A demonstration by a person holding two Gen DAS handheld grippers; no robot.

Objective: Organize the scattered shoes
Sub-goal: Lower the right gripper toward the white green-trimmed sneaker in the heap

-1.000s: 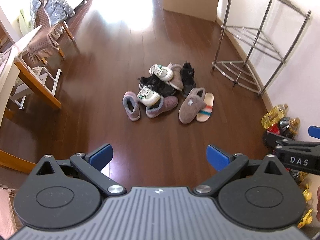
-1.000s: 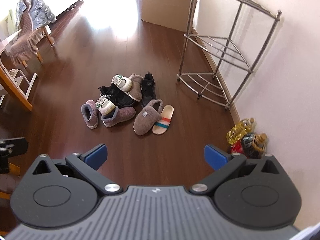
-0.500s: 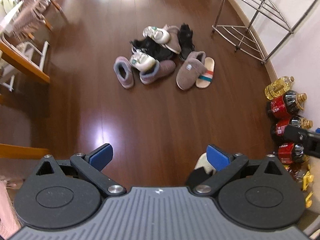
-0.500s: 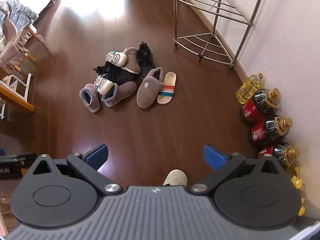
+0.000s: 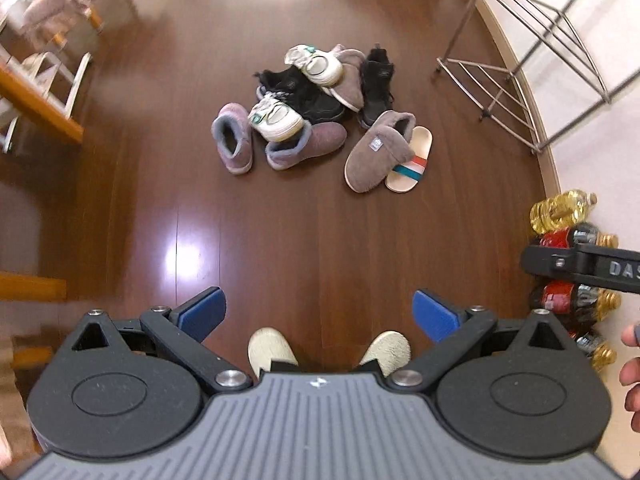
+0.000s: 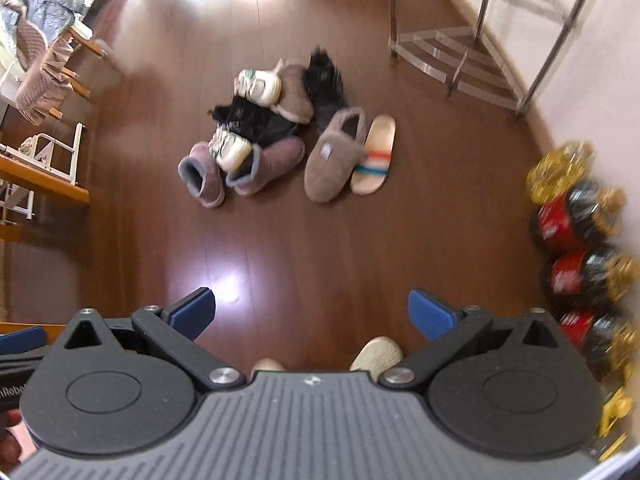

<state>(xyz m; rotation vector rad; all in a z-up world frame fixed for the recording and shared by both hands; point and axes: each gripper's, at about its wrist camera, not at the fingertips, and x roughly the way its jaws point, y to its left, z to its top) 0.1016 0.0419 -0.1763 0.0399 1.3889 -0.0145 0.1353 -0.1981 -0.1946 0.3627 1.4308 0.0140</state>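
A heap of shoes lies on the dark wood floor ahead. It holds two mauve ankle boots (image 5: 234, 138) (image 6: 203, 176), white sneakers (image 5: 276, 118) (image 6: 258, 84), black sneakers (image 5: 376, 80), a grey-brown fuzzy slipper (image 5: 378, 152) (image 6: 334, 158) and a striped cream slide (image 5: 410, 160) (image 6: 374, 156). My left gripper (image 5: 318, 314) is open and empty, held high and well short of the heap. My right gripper (image 6: 312, 312) is likewise open and empty; its black arm (image 5: 580, 266) shows at the right edge of the left wrist view.
A metal corner rack (image 5: 516, 76) (image 6: 472, 60) stands by the wall at the right. Oil and dark drink bottles (image 5: 560, 212) (image 6: 576, 216) line the right wall. A wooden table (image 5: 36, 112) and chair sit left. The person's slippered feet (image 5: 272, 346) (image 6: 378, 352) show below.
Both cameras have tilted further down towards the floor; the shoe heap now sits nearer the frame centre, and the person's two feet have come into view below the grippers.
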